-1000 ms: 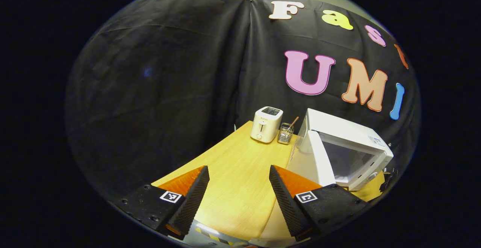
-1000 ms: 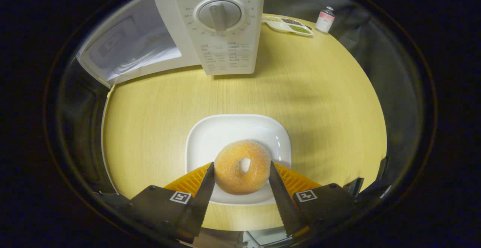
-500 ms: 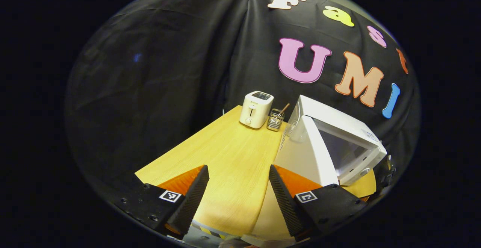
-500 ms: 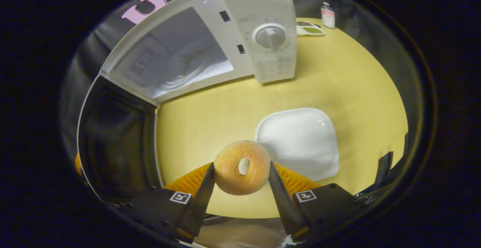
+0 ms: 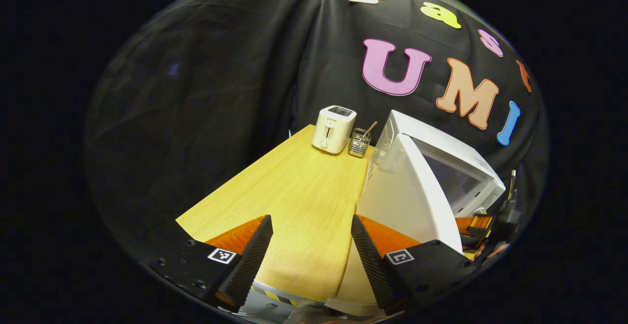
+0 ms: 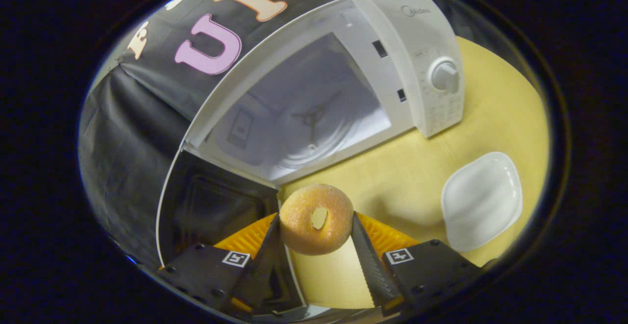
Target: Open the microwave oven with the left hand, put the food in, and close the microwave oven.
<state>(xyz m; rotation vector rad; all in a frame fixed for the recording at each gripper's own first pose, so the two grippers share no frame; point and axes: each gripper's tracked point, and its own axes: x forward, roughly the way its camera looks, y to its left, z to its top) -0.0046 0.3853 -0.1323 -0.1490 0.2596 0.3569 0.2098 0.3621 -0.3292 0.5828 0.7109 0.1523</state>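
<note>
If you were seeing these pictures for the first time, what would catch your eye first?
In the right gripper view, the sugared doughnut stands out, pinched between the two fingers of the right claw and held in front of the white microwave, whose door is swung open. An empty white plate lies on the yellow table to the right. In the left gripper view, the left claw is open above the table, with a white toaster at the far end.

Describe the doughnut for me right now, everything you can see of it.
The doughnut is a golden-brown ring with a grainy, sugared-looking surface and a small hole through its middle. It is whole, standing on edge with the hole facing the camera, held off the table between the right gripper fingers, one pressing each side. It sits just in front of the open microwave cavity.
</note>
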